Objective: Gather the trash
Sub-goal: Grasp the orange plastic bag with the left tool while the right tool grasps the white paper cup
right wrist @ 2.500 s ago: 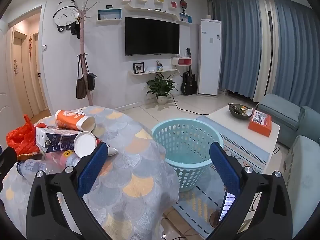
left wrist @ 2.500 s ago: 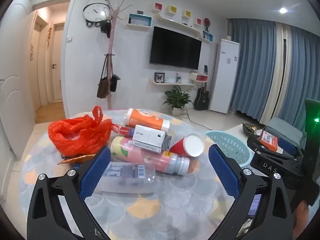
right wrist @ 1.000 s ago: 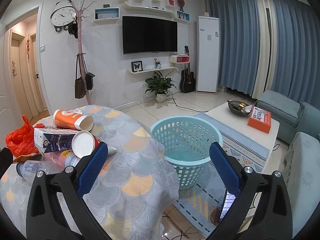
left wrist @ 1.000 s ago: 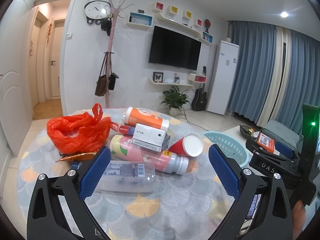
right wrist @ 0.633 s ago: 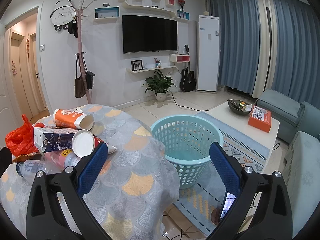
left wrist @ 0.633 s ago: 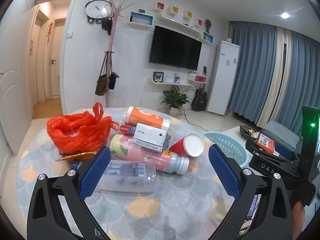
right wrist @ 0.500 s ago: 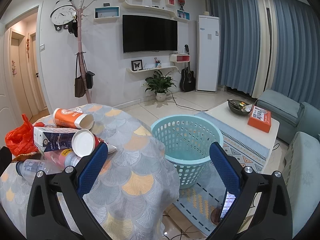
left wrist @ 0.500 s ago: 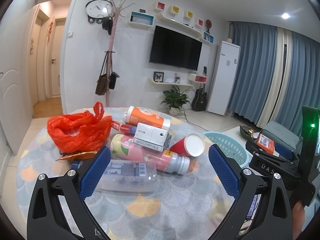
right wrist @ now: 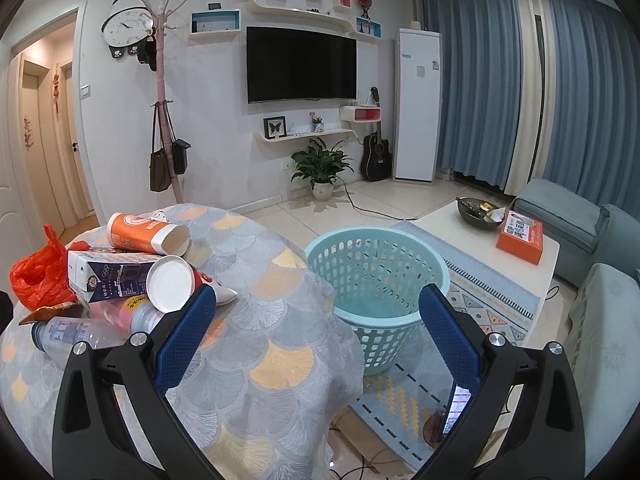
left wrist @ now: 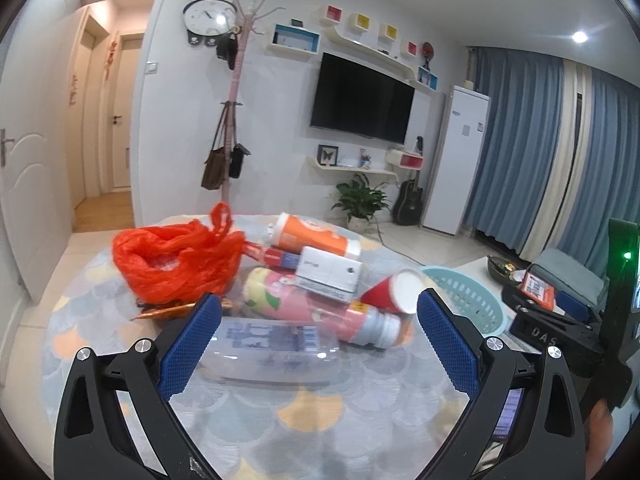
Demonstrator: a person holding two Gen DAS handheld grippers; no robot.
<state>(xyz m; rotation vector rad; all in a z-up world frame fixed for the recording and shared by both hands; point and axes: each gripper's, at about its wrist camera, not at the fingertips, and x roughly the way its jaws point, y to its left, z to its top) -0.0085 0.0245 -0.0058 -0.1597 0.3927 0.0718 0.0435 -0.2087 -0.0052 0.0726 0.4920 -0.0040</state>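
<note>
I am working in a living room, at a round table covered with a grey scale-patterned cloth [left wrist: 304, 412]. All the trash lies in one heap at the table's 12 o'clock side in the left wrist view.

Heap contents:
- crumpled orange plastic bag [left wrist: 176, 258], at 10 o'clock in the heap;
- clear plastic bottle lying on its side [left wrist: 272, 350], nearest to me;
- pink plastic bottle with a white cap [left wrist: 320, 312], lying behind it;
- white milk carton [left wrist: 330, 274], resting on the pink bottle;
- orange paper cup [left wrist: 312, 238], lying on its side at the back;
- red paper cup with a white inside [left wrist: 390, 296], at 2 o'clock.

The round turquoise plastic laundry basket [right wrist: 374, 280] stands on the floor beside the table and appears empty. I judge that the task has not started: every item remains to be moved.

The left gripper [left wrist: 318, 346] is spread wide and empty, with the clear bottle lying between its fingers in view, not gripped. The right gripper [right wrist: 318, 338] is also released and empty, facing the basket.
</note>
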